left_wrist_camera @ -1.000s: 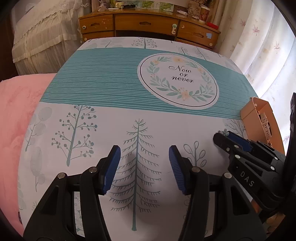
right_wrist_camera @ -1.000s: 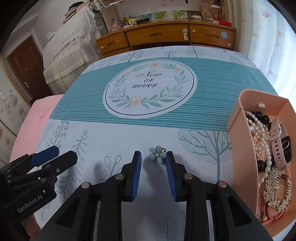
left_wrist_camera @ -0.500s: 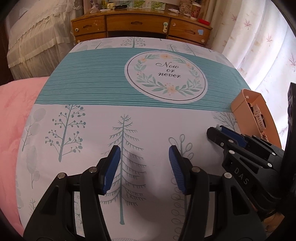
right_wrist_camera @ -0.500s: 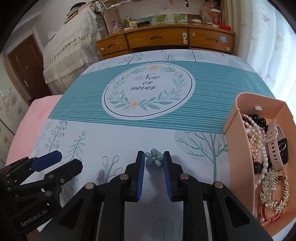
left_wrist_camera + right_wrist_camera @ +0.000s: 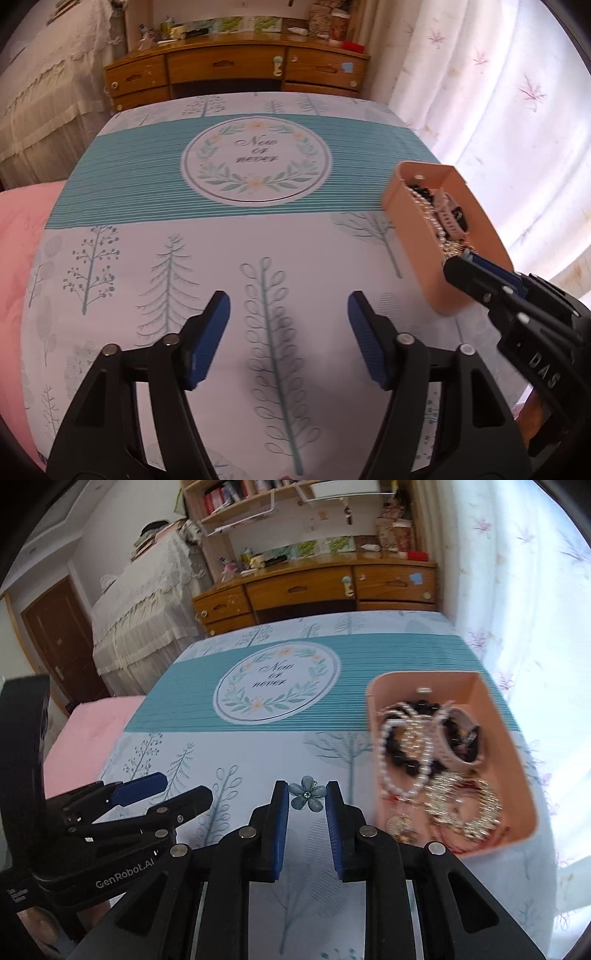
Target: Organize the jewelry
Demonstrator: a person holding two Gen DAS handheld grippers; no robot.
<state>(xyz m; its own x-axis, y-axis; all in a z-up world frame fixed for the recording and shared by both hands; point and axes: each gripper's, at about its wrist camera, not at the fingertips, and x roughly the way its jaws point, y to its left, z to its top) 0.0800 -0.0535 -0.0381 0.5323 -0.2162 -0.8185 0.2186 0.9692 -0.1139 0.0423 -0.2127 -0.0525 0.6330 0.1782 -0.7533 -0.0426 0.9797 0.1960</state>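
My right gripper [image 5: 307, 794] is shut on a small blue flower brooch [image 5: 307, 796] and holds it above the tablecloth, just left of the pink jewelry box [image 5: 517, 775]. The box holds pearl strands [image 5: 402, 764], a pink watch [image 5: 458, 738] and gold pieces [image 5: 465, 805]. My left gripper [image 5: 288, 314] is open and empty over the tablecloth. The box also shows in the left wrist view [image 5: 417, 243], with the right gripper [image 5: 480, 273] beside its near end.
The table carries a white and teal cloth with a round "Now or never" print [image 5: 256, 162]. A wooden desk with drawers [image 5: 236, 70] stands behind it. A pink cushion [image 5: 18, 236] lies left, curtains [image 5: 498, 92] hang right.
My right gripper closed on the flower brooch, lifted it off the cloth and moved right toward the box. My left gripper shifted right and stayed open.
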